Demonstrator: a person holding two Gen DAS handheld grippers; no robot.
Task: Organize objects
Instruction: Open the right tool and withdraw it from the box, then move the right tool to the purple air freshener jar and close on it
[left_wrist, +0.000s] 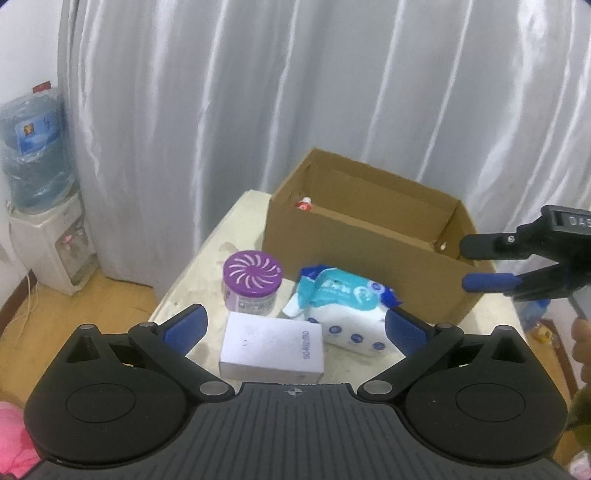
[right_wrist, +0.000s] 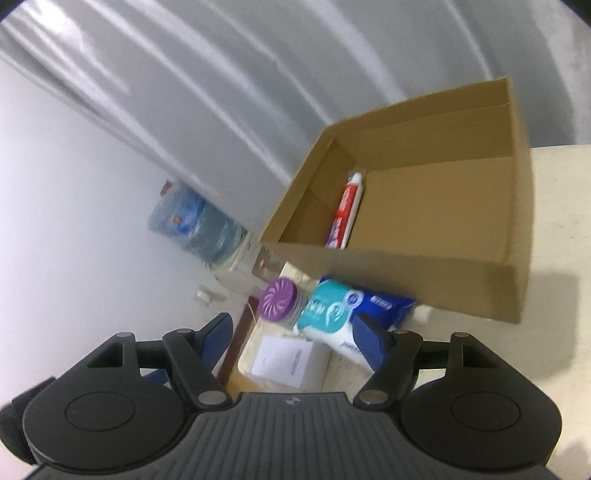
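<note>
An open cardboard box (left_wrist: 354, 254) stands at the back of a small table (left_wrist: 207, 273), with a red and white toothpaste tube (right_wrist: 345, 210) lying inside it. In front of the box are a purple-lidded air freshener jar (left_wrist: 252, 282), a blue and white wipes pack (left_wrist: 345, 308) and a white rectangular box (left_wrist: 273, 347). My left gripper (left_wrist: 293, 325) is open and empty, just above and before the white box. My right gripper (right_wrist: 291, 339) is open and empty, above the table's near side; it also shows in the left wrist view (left_wrist: 480, 264) in front of the cardboard box's right end.
A water dispenser (left_wrist: 40, 199) with a blue bottle stands on the floor at left. A grey curtain (left_wrist: 295, 92) hangs behind the table. Wooden floor (left_wrist: 74, 314) lies left of the table. Pink fabric (left_wrist: 14, 439) is at the lower left.
</note>
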